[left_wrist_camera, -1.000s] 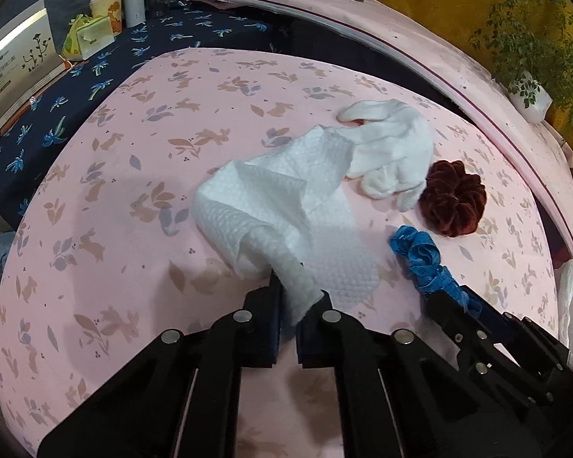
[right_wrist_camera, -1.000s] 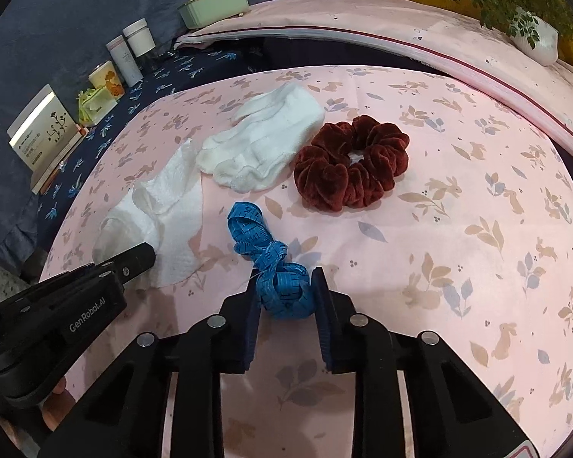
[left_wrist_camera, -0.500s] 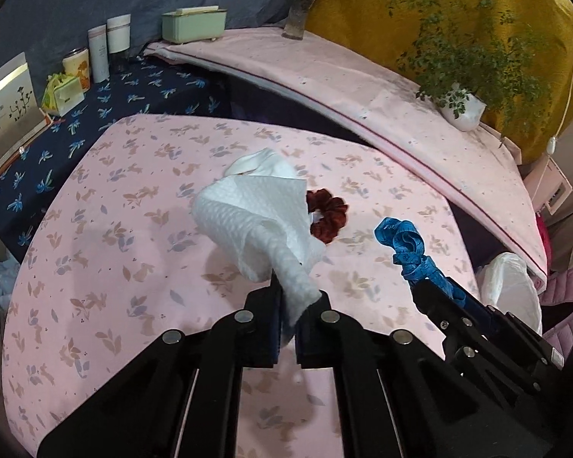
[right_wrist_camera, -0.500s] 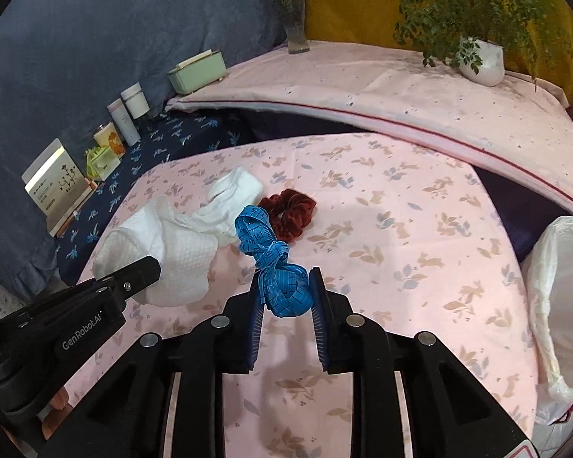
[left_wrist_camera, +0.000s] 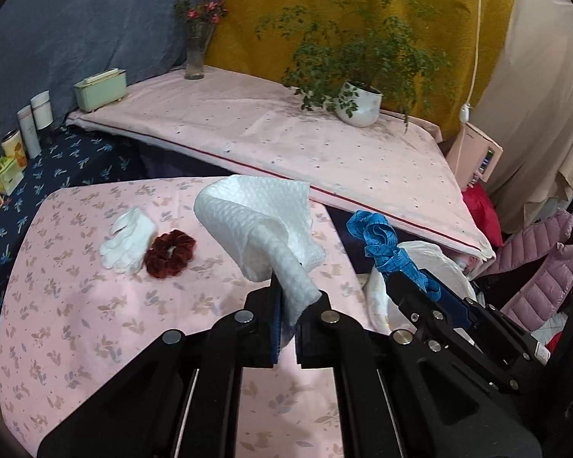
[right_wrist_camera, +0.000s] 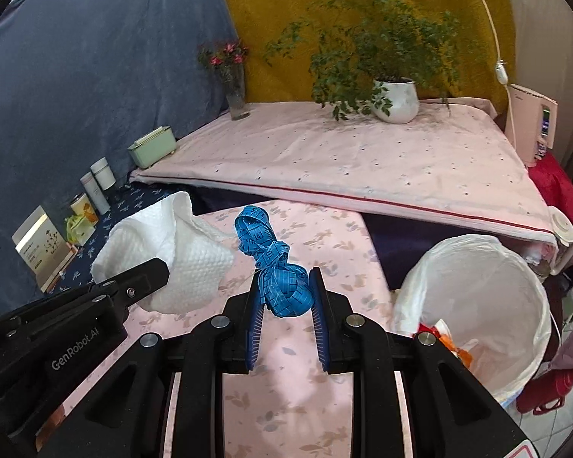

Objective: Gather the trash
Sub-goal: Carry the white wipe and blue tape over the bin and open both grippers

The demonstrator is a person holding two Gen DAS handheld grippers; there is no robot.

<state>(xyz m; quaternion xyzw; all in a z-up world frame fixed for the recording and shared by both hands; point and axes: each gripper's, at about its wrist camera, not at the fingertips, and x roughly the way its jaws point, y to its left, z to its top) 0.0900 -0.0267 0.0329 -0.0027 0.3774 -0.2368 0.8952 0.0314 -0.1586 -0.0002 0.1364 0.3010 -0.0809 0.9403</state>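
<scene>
- The left tool (left_wrist_camera: 288, 305) is clamped on the twisted tail of a white paper towel (left_wrist_camera: 259, 225), which hangs in the air above the pink bench (left_wrist_camera: 76, 313).
- The right tool (right_wrist_camera: 284, 305) grips a bunched blue tape measure (right_wrist_camera: 275, 267), its loops sticking up toward 12 o'clock.
- In the right wrist view, the white-lined trash bin (right_wrist_camera: 477, 305) stands at 3 o'clock, beside the bench edge, with orange scraps inside.
- In the left wrist view, a dark red scrunchie (left_wrist_camera: 170, 253) lies on the bench at 10 o'clock, touching a white glove (left_wrist_camera: 128, 238).
- Farther off, at 1 o'clock, a potted plant (left_wrist_camera: 359, 103) sits on the pale shelf.
</scene>
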